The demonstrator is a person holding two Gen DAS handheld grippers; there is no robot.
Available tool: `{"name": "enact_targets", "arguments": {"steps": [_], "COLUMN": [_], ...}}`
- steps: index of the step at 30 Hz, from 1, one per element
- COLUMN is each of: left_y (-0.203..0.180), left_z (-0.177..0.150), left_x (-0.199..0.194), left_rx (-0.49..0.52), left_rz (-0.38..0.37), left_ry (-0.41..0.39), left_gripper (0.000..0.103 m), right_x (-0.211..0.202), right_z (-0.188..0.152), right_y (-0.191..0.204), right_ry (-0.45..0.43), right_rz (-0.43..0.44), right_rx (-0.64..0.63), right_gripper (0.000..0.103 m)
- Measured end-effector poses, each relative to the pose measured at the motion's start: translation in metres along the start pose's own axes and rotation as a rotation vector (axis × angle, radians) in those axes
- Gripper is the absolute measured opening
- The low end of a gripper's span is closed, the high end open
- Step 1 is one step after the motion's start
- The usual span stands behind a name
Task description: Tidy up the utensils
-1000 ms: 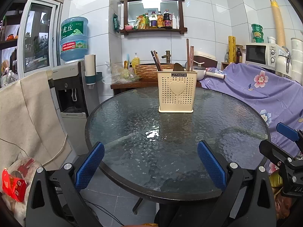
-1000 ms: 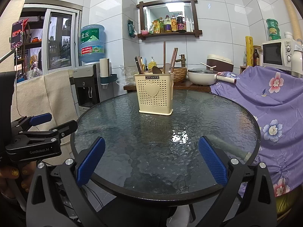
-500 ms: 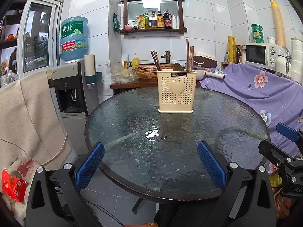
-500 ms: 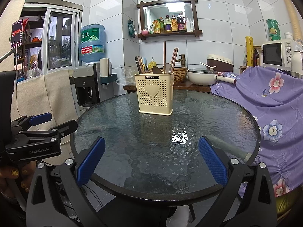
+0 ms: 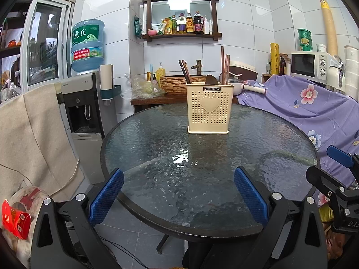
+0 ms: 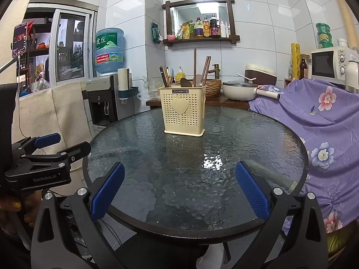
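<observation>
- Here, chopsticks (image 6: pixel 206 67) and spoons (image 6: pixel 186 82) stand in the cream holder (image 6: pixel 184 109) mid-table: light, stiff, likely slick; best pinched by their upper shafts.
- Near the round glass table's (image 5: pixel 291 134) front edge, left gripper (image 5: pixel 178 194) and right gripper (image 6: pixel 179 192) gape, holding nothing.

Round glass table (image 5: pixel 157 179) with a dark rim and rippled, textured top, catching bright glints of light near the middle. Standing upright on it, toward the far side: a cream perforated utensil holder (image 5: pixel 209 112) with a heart on the front, holding chopsticks (image 5: pixel 225 67) and spoons (image 6: pixel 198 80). Otherwise bare glass, floor tiles showing below the near edge.
</observation>
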State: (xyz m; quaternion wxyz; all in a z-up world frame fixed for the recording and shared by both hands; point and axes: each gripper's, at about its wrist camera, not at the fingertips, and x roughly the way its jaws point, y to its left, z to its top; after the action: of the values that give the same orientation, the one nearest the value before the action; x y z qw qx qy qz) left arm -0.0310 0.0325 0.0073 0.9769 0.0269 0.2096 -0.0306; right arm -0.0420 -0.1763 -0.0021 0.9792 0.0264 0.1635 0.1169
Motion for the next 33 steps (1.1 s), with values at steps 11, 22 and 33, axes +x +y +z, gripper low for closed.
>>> {"name": "enact_targets", "arguments": {"steps": [11,22,33], "left_y": [0.0006,0.0008,0.0005], "left_z": [0.0008,0.0006,0.0008], "left_x": [0.0001,0.0002,0.0003], "left_rx": [-0.001,-0.002,0.001], "left_rz": [0.001,0.0,-0.001], "left_ry": [-0.001,-0.001,-0.001], "left_gripper": [0.097,0.097,0.097], "right_x": [0.0008,0.0005,0.0004], "right_z": [0.0004,-0.0009,-0.0007], "right_y": [-0.0022,-0.0044,-0.0045], "right_ry": [0.0,0.0,0.0], "right_rz": [-0.005,-0.006,-0.006], "right_rx": [0.004,0.006,0.006], "right_gripper": [0.097,0.097,0.097]}}
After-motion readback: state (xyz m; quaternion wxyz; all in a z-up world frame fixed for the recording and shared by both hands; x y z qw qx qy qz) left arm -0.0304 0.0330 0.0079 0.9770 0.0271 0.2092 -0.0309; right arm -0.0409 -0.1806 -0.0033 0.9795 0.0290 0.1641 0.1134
